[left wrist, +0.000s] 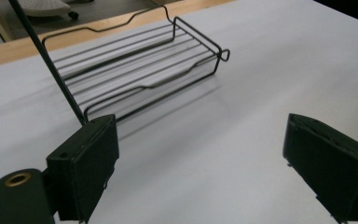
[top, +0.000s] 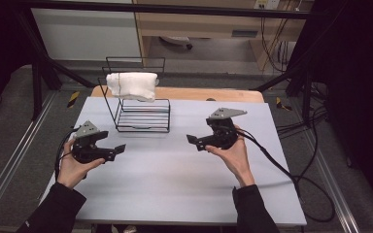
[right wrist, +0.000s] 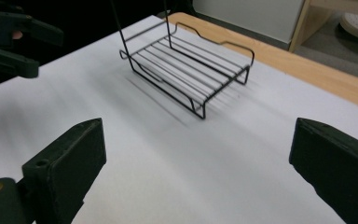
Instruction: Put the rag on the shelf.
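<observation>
black, blocky jaws are seen closest in both gripper views, spread wide with nothing but bare tabletop (top: pixel 175 179) between them. the left tool (top: pixel 119 149) is held low over the pale surface, jaws wide and empty; the right tool (top: pixel 193 140) is likewise held wide and empty, and the two are pointed inward toward each other, well apart. each is gripped from below by a hand, the left hand (top: pixel 73 167) and the right hand (top: pixel 233 155), with a grey three-cornered plate on top and a cable trailed off behind.

ahead of both tools, between their lines of aim, a wire rack (top: pixel 143 116) is stood on the tabletop. it is made of thin black rod: a flat bed of parallel bars with a low bent rim, and a taller open frame risen at its far end. a white towel (top: pixel 132 86) is draped over the top rail of that frame, folded soft and thick, with a nubbly, terry-like look, hung clear of the bed below. it is judged to be the thing worked on, placed high so that it can be taken from either side.

the wide jaws are judged to be readied for a grasp of the cloth's two ends, though nothing is touched yet. the tabletop is matte and light grey, with a wooden edge shown beyond the rack.
</observation>
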Tool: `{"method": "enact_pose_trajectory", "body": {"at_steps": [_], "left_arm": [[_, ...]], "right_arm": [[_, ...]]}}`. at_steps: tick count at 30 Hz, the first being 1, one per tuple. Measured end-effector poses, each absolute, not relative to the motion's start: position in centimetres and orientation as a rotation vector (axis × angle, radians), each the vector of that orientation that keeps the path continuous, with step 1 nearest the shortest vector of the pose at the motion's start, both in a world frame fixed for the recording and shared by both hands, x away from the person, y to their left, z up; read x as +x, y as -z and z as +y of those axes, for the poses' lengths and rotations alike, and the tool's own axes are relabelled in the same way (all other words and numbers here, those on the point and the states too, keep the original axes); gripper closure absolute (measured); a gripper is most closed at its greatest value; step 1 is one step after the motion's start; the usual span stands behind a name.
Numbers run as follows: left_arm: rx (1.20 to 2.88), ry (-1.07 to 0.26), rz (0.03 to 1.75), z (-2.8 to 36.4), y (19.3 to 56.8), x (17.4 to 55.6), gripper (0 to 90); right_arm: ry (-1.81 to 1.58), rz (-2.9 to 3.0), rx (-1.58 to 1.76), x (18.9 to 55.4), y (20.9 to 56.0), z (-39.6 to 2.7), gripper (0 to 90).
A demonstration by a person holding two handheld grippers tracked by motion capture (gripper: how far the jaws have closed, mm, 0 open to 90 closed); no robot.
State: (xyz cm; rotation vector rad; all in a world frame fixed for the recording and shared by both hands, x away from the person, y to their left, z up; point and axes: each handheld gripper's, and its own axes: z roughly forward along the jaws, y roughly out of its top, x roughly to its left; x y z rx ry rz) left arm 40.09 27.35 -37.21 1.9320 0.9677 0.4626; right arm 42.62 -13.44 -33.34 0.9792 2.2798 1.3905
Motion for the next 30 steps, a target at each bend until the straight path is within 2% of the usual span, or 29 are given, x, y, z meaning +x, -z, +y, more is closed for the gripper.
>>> {"method": "enact_pose_trajectory", "body": {"at_steps": [14,24,30], "left_arm": [[1.964,-0.401,0.969,28.0,41.5,38.0,8.6],[1.983,-0.387,0.974,28.5,42.7,37.4,7.3],[1.997,-0.375,0.969,28.5,43.3,37.1,6.4]], "right_arm": [[-1.366,2.297,1.089,40.3,39.2,-18.5,1.7],[-1.348,2.313,1.185,38.1,43.1,-22.7,0.7],[-1.356,2.294,1.232,37.2,44.1,-24.5,0.7]]}}
